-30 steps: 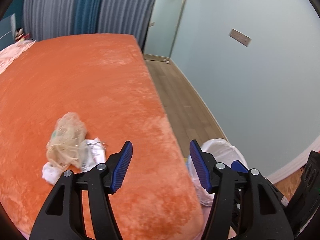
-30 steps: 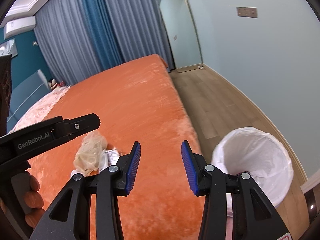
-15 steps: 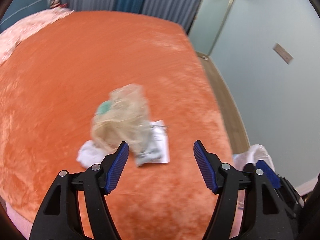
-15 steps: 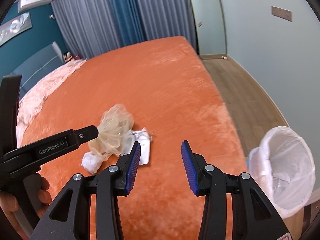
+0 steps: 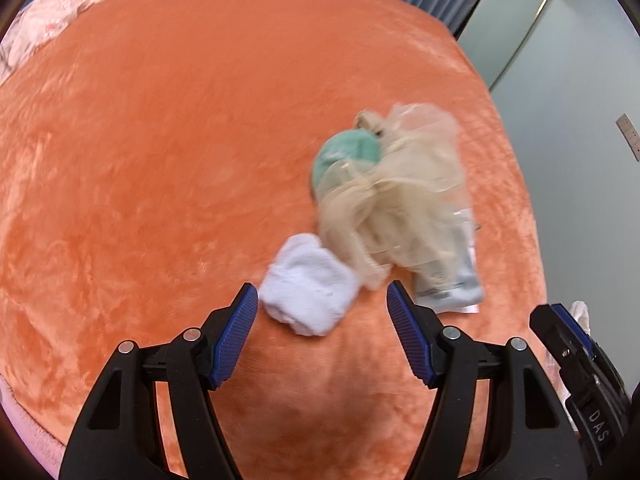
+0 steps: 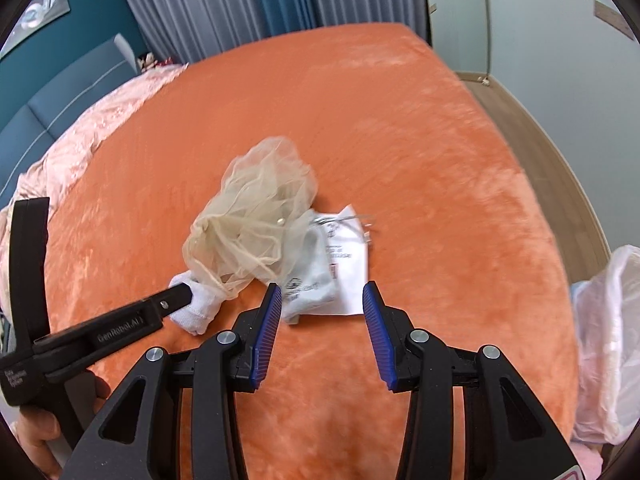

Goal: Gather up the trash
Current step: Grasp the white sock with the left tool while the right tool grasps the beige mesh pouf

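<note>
Hidden or unclear:
- Green item point(image 5: 348, 156): only partly seen under the beige netting point(image 5: 400, 196) in the left wrist view, blurred; what it is cannot be told. Not visible in the right wrist view.
- Printed white packet point(image 6: 340, 264): its upper left part is covered by the netting; print too small to read.
- Bin liner point(image 6: 608, 340): white plastic, cut off at the right frame edge; the bin beneath it is hidden.
- Left gripper point(image 5: 320, 320): jaws wide, having just been opening; nothing pressed between the pads. The white tissue wad point(image 5: 308, 300) lies just beyond and between the fingertips. In the right wrist view one finger overlaps the wad; contact cannot be confirmed.
- Right gripper point(image 6: 320, 312): jaws part open, empty, above the near edge of the packet.
- Hand point(image 6: 36, 432) on the left gripper's handle, cut off at the lower left.

Surface and room:
- Orange plush bedspread point(image 6: 400, 128) covers the bed. All the trash lies in one cluster: netting over the packet, wad touching the netting's near side.
- Pink cover point(image 6: 100, 128) at the bed's far left end.
- Grey and blue curtains point(image 6: 240, 0), pale wall point(image 6: 560, 20), wood floor point(image 6: 532, 128).

Edges and room:
- The bed's right edge drops to the floor, liner just beside it.
- Bare bedspread on all sides of the cluster.
</note>
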The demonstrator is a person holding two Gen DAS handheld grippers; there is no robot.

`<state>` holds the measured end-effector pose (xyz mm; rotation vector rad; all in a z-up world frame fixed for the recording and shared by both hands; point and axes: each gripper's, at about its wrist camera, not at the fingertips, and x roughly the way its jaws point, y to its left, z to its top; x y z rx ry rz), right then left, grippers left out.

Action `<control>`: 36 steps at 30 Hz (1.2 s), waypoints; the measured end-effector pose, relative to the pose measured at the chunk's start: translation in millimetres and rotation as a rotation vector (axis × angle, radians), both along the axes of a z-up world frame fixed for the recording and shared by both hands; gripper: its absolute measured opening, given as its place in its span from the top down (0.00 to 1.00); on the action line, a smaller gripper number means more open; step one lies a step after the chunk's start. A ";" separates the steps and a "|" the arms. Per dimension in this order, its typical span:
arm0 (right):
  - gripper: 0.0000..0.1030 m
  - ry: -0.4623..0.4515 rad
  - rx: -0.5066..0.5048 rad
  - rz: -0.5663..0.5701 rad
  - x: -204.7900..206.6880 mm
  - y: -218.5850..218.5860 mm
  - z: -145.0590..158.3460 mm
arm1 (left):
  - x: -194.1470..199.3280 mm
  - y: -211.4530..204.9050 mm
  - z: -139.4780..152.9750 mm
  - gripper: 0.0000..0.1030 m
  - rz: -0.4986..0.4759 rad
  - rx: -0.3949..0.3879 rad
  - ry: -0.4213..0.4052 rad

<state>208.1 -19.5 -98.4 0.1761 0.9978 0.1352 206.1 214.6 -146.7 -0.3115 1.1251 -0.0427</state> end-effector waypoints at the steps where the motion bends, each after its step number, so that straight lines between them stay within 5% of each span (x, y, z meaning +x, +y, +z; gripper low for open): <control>1: 0.60 0.004 0.002 0.008 3.9 5.0 -2.4 | 2.0 2.3 -5.6 0.39 0.001 -0.002 0.010; 5: 0.60 0.009 0.000 0.045 18.3 23.8 -5.6 | 11.6 4.7 -20.9 0.39 -0.006 -0.021 0.033; 15: 0.60 0.060 -0.023 0.104 54.9 56.8 -34.4 | 27.5 14.1 -39.0 0.63 -0.014 -0.087 0.052; 20: 0.94 0.109 -0.007 0.118 57.8 61.1 -50.6 | 28.1 18.4 -36.5 0.66 -0.019 -0.094 0.052; 22: 0.99 0.111 0.005 0.130 56.8 61.4 -48.7 | 27.4 17.5 -33.7 0.68 -0.017 -0.090 0.051; 30: 1.00 -0.035 0.072 0.112 49.5 41.9 17.1 | 13.8 9.0 -1.2 0.69 -0.035 -0.089 0.006; 36: 1.00 -0.182 0.141 0.046 37.0 8.9 87.2 | 1.5 -7.6 51.4 0.69 -0.081 -0.091 -0.080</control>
